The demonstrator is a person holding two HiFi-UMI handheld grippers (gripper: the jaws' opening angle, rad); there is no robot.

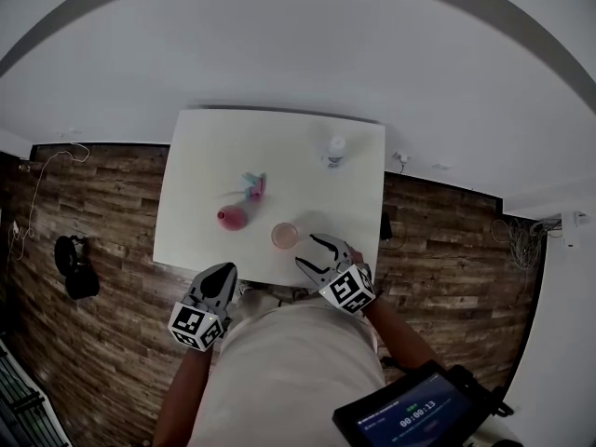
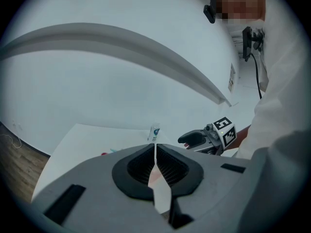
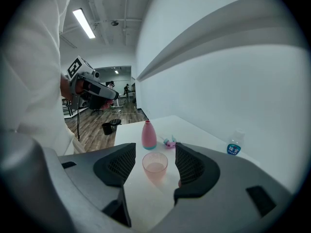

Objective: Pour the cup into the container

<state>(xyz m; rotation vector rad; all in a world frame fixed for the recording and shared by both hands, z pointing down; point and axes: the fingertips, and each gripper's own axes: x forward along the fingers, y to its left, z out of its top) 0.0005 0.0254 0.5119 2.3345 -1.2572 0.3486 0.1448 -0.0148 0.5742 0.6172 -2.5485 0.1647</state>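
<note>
White table [image 1: 205, 175] on plank flooring, bare white wall behind. Near the front edge, right of centre: translucent pink cup [image 1: 285, 236], upright, seemingly a little liquid inside. Just left of it, pink bottle-shaped container [image 1: 231, 218]; plastic water bottle [image 1: 335, 151] by the far right corner. Right gripper [image 3: 154, 149] spread, framing the cup without touching, nothing pinched yet. Left gripper [image 2: 155, 147] pressed together, empty, off the front edge. Likely risks: closing off-centre and toppling the cup, squeezing thin walls until liquid slops, or missing that narrow neck while pouring.
</note>
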